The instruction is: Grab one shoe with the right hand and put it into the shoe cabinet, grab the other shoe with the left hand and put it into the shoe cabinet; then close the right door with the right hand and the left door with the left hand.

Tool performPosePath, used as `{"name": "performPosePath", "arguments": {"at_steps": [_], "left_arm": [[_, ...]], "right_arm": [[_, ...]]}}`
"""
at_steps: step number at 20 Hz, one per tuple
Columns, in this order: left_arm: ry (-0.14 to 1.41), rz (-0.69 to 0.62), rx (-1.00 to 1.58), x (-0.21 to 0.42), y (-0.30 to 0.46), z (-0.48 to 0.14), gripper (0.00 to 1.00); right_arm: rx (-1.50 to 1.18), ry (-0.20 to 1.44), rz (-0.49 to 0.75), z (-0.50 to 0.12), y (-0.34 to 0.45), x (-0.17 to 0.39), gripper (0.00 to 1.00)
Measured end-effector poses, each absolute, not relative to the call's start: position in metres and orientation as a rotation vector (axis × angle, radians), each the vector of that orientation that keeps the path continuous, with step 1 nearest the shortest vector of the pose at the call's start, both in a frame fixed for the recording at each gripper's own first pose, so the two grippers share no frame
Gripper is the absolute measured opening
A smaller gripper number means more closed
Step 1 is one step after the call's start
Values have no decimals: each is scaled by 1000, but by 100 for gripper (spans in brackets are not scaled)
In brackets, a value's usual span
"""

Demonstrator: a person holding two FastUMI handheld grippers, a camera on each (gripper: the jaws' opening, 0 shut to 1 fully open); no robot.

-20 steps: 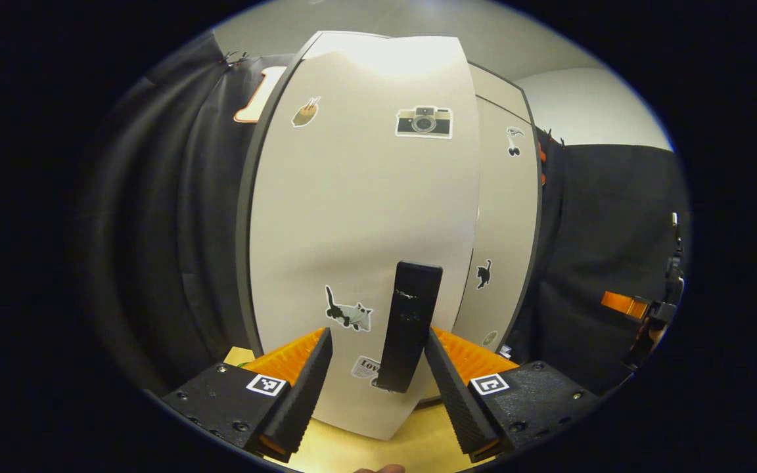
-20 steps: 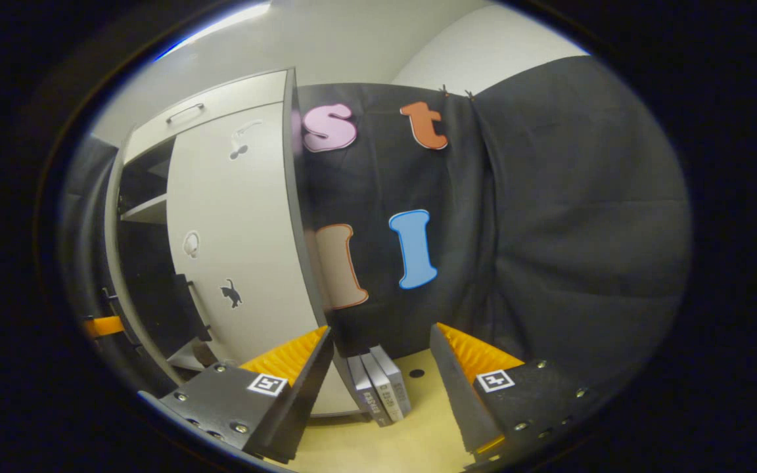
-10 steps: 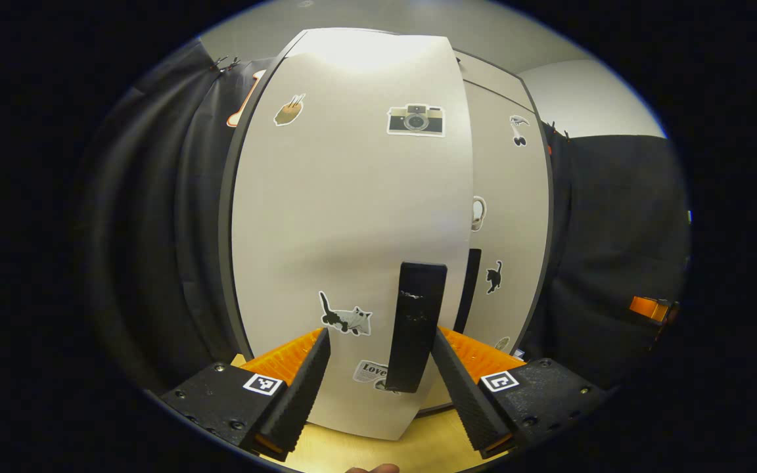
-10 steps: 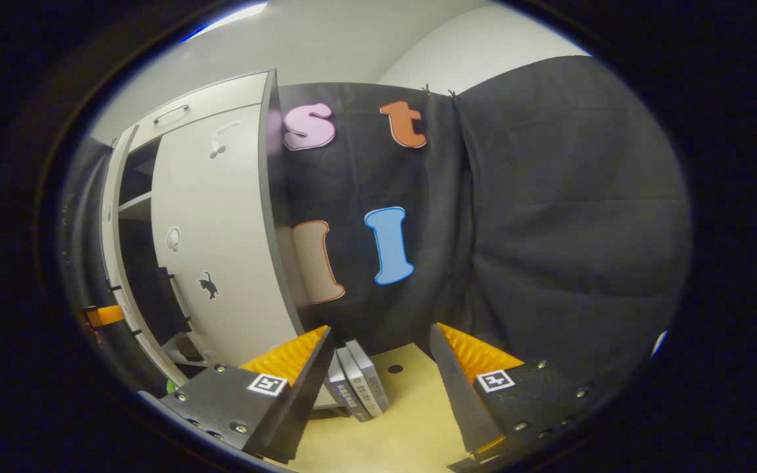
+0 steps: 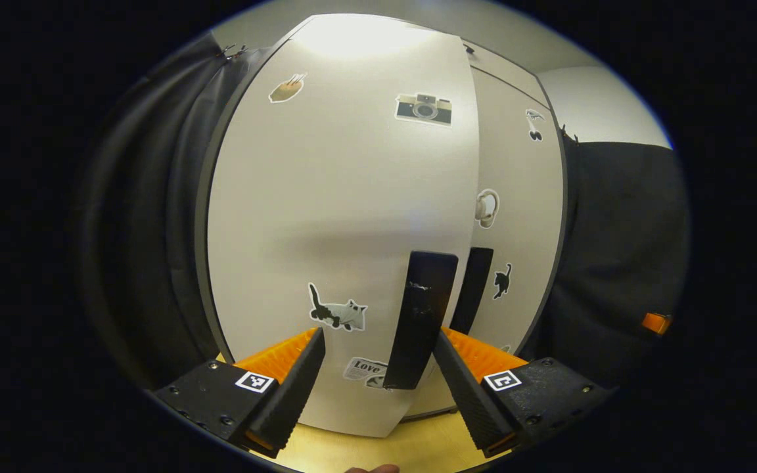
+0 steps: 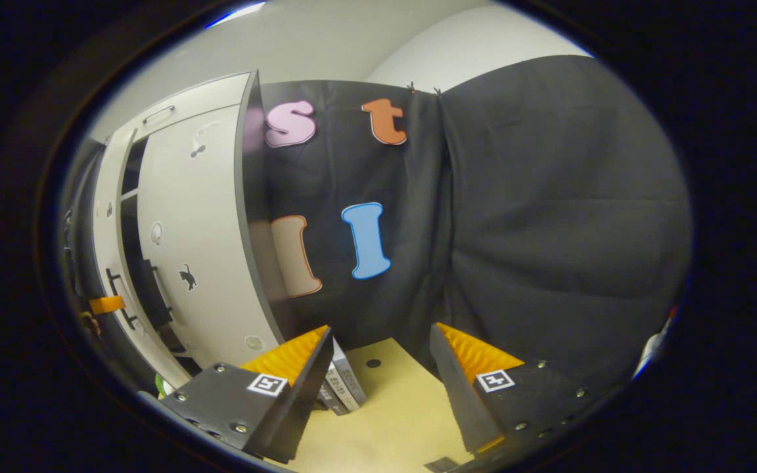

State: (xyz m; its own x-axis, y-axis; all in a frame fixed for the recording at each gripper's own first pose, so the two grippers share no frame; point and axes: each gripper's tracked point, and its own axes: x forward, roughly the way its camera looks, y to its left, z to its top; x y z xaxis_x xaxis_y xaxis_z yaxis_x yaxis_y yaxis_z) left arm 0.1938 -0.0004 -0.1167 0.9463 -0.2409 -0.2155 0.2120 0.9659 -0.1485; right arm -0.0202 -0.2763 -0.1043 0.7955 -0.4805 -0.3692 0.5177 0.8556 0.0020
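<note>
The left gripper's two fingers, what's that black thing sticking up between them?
In the left gripper view, the left door's black handle stands between the open left gripper's fingers, with a cat sticker beside it. The fingers are not pressing the handle.

The left door [image 5: 339, 217] of the shoe cabinet [image 6: 188, 118] looks like smooth, pale laminated board with a soft sheen, brightest near its top edge. On the door, the flat paper-like stickers [image 5: 338, 311] lie flush. Its handle [image 5: 421, 318], right of the cat sticker, is matt black with small pale scuffs. Below the door the table [image 5: 378, 450] reads as light wood, smooth. Around the cabinet the booth wall [image 6: 549, 210] is matt black cloth, creased in folds
</note>
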Motion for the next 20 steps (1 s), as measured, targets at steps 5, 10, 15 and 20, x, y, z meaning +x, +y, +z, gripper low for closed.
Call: {"name": "performPosePath", "arguments": {"at_steps": [5,10,15,20], "left_arm": [[261,-227,-145,200,-5,-126,100],[251,-218,-100,204,-7,-124,100],[250,-230,-101,209,-9,-125,100],[255,-223,-105,210,-9,-126,100]], "right_arm": [[47,387,-497,-109,-274,-17,89],[47,404,-470,-118,-275,-6,87],[55,414,-465,-128,-276,5,87],[69,424,-456,-137,-273,18,87]]}}
